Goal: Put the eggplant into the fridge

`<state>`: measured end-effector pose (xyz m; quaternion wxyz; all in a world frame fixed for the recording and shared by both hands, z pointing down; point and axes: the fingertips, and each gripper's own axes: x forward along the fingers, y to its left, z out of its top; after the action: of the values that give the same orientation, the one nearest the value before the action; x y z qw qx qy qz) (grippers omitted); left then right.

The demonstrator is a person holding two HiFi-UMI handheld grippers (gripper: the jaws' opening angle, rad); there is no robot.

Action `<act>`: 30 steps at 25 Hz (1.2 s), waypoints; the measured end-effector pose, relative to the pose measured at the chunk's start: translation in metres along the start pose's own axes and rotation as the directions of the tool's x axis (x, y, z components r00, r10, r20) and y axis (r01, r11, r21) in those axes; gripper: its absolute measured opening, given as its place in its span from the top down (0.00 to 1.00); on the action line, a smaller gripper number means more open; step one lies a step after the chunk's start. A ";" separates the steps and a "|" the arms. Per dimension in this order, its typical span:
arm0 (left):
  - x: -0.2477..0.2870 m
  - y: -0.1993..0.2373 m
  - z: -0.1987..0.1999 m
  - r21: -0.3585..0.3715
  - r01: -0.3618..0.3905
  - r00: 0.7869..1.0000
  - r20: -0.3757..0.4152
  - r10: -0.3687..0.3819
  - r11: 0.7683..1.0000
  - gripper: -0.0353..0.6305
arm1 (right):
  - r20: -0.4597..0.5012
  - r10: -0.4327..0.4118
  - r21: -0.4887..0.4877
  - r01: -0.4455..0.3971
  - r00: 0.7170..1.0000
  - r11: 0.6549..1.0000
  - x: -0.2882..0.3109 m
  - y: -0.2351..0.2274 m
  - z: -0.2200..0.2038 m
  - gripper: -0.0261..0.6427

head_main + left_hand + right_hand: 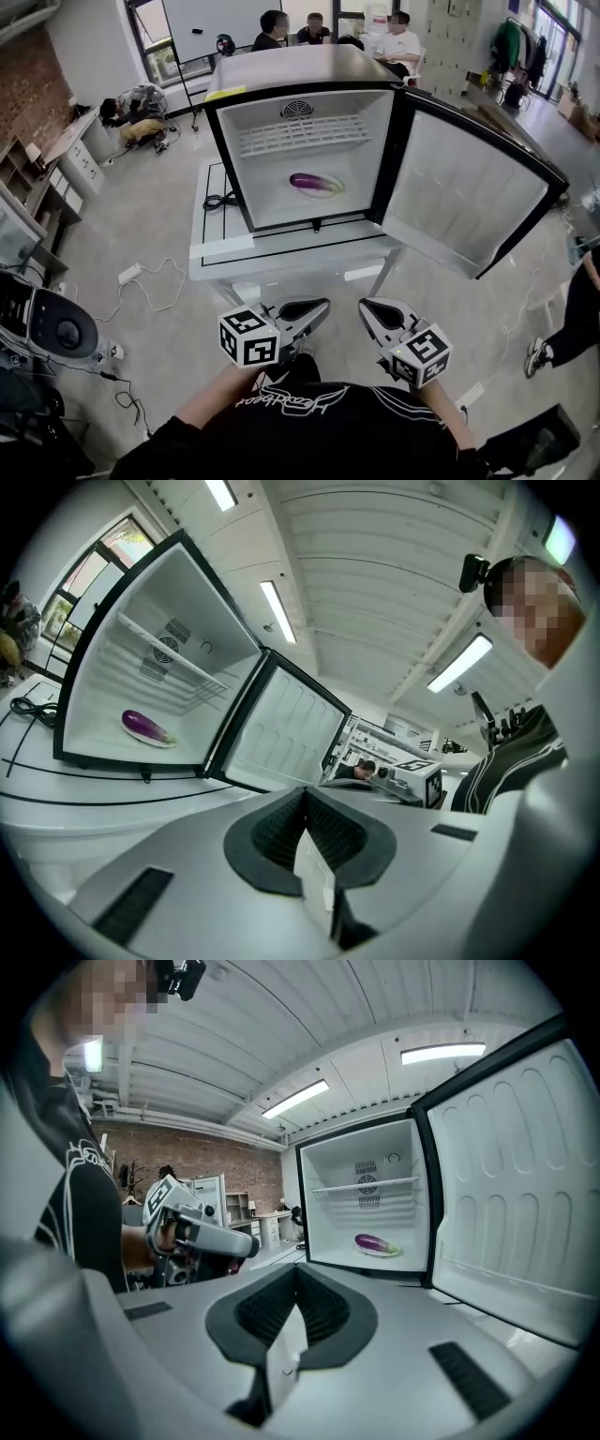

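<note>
Concrete floor, grey, in a large workshop room. Small fridge (281, 67) stands on a white table (214, 251). Its door (469, 192) is swung wide open to the right in the head view. Black cable (217, 200) lies coiled on the table just left of the fridge. Several people (314, 30) sit behind the fridge. White power strip (129, 273) is on the floor, left of the fridge and nearer the camera.

Inside the fridge: white wire shelf (300, 136) across the upper part. Purple eggplant (315, 182) lies on its side on the fridge's bottom, resting on a pale dish (333, 190), right of the middle and below the shelf.

Claws: the left gripper (322, 305) is in front of the fridge and well apart from it, nearer the camera than the table's front edge, with its tip pointing toward the fridge. Its jaws are pressed together with the pads meeting, and its own view shows nothing between them. The right gripper (366, 305) is just beside the left one, also in front of the fridge and well apart from it. Its jaws are likewise closed tight and empty. Both gripper views look across at the open fridge, with the eggplant in sight inside.
</note>
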<state>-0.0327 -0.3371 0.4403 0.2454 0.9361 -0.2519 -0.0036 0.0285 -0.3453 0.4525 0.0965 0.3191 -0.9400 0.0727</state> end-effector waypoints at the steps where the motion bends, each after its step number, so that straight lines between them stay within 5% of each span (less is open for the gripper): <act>1: -0.002 -0.008 -0.003 0.005 0.004 1.000 0.000 -0.004 1.000 0.93 | 0.003 0.004 0.002 -0.004 1.000 1.000 -0.005 0.006 -0.001 0.95; 15: -0.037 -0.073 -0.015 0.056 0.007 0.998 0.062 -0.011 0.998 0.93 | 0.039 0.056 -0.001 -0.056 0.998 0.998 -0.038 0.059 0.001 0.95; 23: -0.046 -0.082 -0.012 0.057 -0.018 0.995 0.098 0.012 0.998 0.93 | 0.067 0.108 0.091 -0.114 0.992 0.989 -0.044 0.070 0.006 0.95; 30: -0.044 -0.082 -0.010 0.037 0.003 0.994 0.113 -0.007 0.999 0.93 | 0.067 0.115 0.077 -0.120 0.991 0.990 -0.042 0.068 0.008 0.95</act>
<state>-0.0314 -0.2498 0.4058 0.2134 0.9394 -0.2630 -0.0524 0.0183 -0.2684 0.4301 0.0500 0.2686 -0.9561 0.1061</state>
